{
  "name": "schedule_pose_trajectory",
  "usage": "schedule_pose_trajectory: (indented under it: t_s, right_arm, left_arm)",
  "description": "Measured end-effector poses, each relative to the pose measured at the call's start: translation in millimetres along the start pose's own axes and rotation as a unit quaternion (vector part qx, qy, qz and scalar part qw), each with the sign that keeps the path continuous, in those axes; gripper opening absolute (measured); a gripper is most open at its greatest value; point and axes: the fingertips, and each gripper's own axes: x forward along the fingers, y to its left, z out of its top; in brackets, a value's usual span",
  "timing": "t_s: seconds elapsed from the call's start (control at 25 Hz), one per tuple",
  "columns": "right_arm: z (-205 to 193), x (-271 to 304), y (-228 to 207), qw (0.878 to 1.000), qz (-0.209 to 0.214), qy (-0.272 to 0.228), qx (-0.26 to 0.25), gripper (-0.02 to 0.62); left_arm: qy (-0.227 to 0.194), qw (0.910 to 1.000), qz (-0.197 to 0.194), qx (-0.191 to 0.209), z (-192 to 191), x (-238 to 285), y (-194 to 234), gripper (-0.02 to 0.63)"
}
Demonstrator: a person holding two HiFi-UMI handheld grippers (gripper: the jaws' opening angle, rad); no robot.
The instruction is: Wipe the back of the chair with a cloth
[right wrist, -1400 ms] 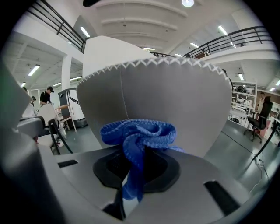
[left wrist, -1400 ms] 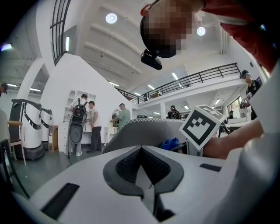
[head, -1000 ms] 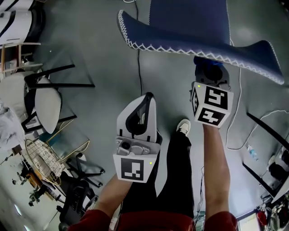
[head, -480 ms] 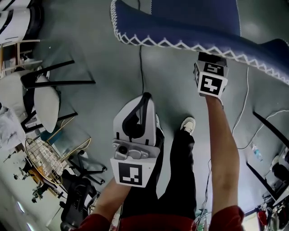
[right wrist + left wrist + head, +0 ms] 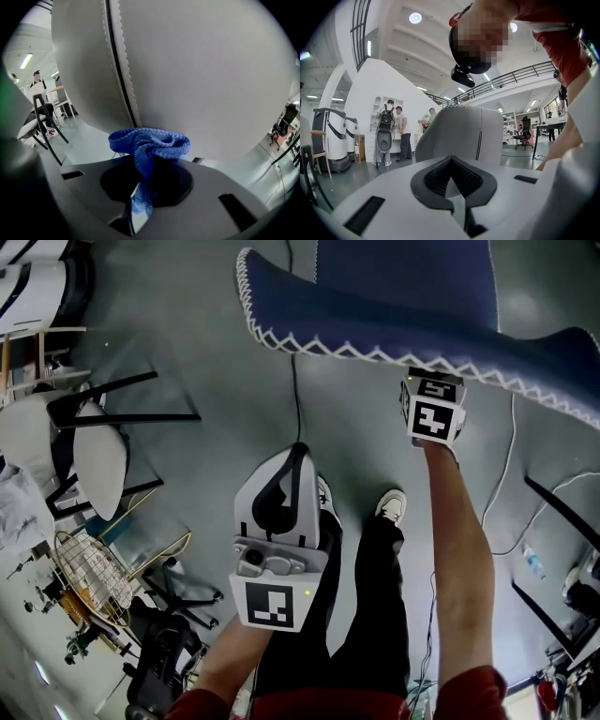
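Note:
The chair [image 5: 403, 306] fills the top of the head view, blue with white zigzag stitching along its rim. My right gripper [image 5: 434, 390] reaches up under that rim, its tips hidden there. In the right gripper view the chair's back [image 5: 201, 70] is a pale grey surface with a dark seam, very close. A crumpled blue cloth [image 5: 150, 143] is pinched in the right gripper [image 5: 140, 185] and lies against that surface. My left gripper [image 5: 286, 470] hangs lower beside the person's leg, away from the chair, shut and empty. Seen from the left gripper [image 5: 452, 185], the grey chair back [image 5: 459, 136] is further off.
A white chair with black legs [image 5: 94, 451] and a wire basket [image 5: 89, 568] stand at the left. A black office chair base [image 5: 169, 634] is at lower left. Cables [image 5: 292, 390] run across the grey floor. The person's shoe [image 5: 389, 504] is below the chair.
My right gripper has risen with the cloth, from below the chair's rim to right up under it. The left gripper has stayed about where it was.

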Motion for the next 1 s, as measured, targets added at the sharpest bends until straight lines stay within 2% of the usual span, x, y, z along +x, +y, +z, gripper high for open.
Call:
schedule_pose_trajectory:
  t_s: [0.16,0.32,0.56,0.76,0.92,1.0]
  right_arm:
    - [10,-33,12,1.000,0.015,-0.020,0.004,0.061]
    - [34,-92,27,0.998,0.031,-0.055,0.014,0.061]
    - [100,-204,51,0.991,0.043,-0.127,0.014,0.061]
    - [163,-293,68,0.983,0.034,-0.179,0.019,0.061]
    - [203,-332,83,0.980,0.020,-0.196,0.010,0.061]
    - [213,-336,87,0.982,0.009,-0.189,0.007,0.061]
  left_arm:
    - [-0.005,1.0000,-0.001,-0.002,12,2,-1,0.014]
    - [-0.012,0.9999,-0.005,-0.004,29,2,-2,0.014]
    - [-0.023,0.9997,-0.006,-0.008,63,-9,11,0.013]
    - [-0.031,0.9993,-0.020,0.003,93,-25,23,0.014]
    - [-0.039,0.9987,-0.031,0.010,125,-35,37,0.014]
    - [-0.039,0.9984,-0.038,0.015,139,-38,45,0.014]
